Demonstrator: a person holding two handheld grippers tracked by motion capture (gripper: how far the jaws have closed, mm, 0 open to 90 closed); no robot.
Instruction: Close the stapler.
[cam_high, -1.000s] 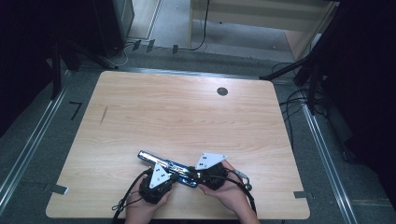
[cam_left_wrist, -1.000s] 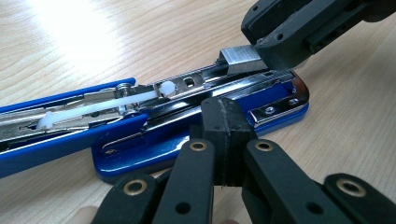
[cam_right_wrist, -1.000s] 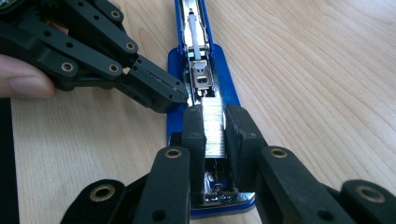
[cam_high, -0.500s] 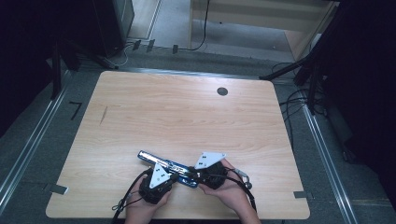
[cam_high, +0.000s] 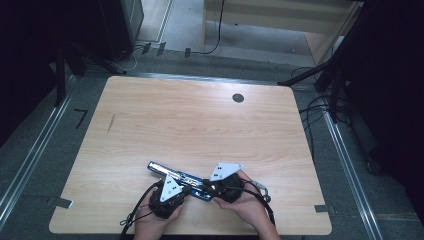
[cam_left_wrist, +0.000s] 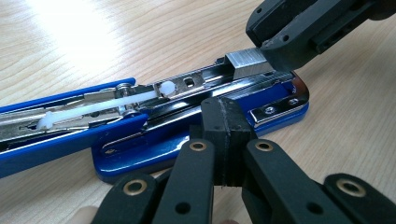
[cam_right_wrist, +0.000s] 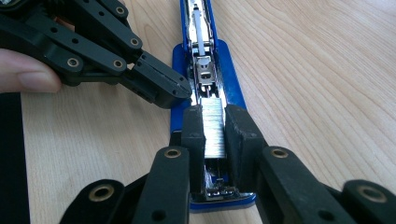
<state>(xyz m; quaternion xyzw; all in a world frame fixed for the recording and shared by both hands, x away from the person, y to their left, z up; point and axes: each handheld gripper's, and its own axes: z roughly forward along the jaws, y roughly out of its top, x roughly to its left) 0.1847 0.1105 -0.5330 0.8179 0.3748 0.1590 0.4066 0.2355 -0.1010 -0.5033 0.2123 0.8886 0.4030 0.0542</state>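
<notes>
Blue and chrome, the stapler (cam_high: 179, 176) lay opened out flat on the desk (cam_high: 200, 125), right under both tools. The right hand-held gripper (cam_right_wrist: 215, 128) had its jaws narrowed onto a strip of staples (cam_right_wrist: 214, 130), holding the strip directly over the open magazine channel (cam_right_wrist: 204, 74), just ahead of the white pusher. The left hand-held gripper (cam_left_wrist: 227, 122) was fully closed with nothing between its jaws, its tips pressing down on the stapler's base beside the channel, apparently to steady it. To my eye the loading was about halfway: the strip sat at the channel, but it was yet to be released, and the top arm was yet to be folded shut.
</notes>
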